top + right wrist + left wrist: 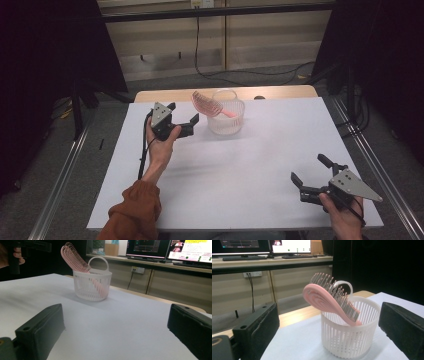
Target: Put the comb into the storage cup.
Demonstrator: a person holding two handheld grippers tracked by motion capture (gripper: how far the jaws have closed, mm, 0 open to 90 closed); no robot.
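- The pink hairbrush [207, 105] stands tilted in the white slotted basket [226, 122], handle end down inside it, its bristled head leaning out over the rim toward the left gripper [186, 125].
- The basket sits on the white surface [250, 165] toward its far edge, near the middle.
- I judge the brush light and stiff: moulded plastic, with a smooth, curved back that could slip under a pinch. Its bristles [337, 293] look thin and springy, a poor place to clamp.
- The best hold looks to be across the head's narrow sides or on the neck just above the rim, where the body is solid.
- The basket also looks light and thin-walled, with a hoop handle [343, 285] on its far side; it may tip or slide if the brush is dragged sideways instead of lifted up and out.
- The left gripper's fingers [259, 327] are spread wide and grasp nothing; in the left gripper view the brush and basket sit between them but farther off, near and not touching.
- In the high view this gripper hovers just beside the basket, on the brush head's side.
- The right gripper [312, 177] rests low near the surface's near right corner, fingers [42, 327] released and empty, well apart from the basket.
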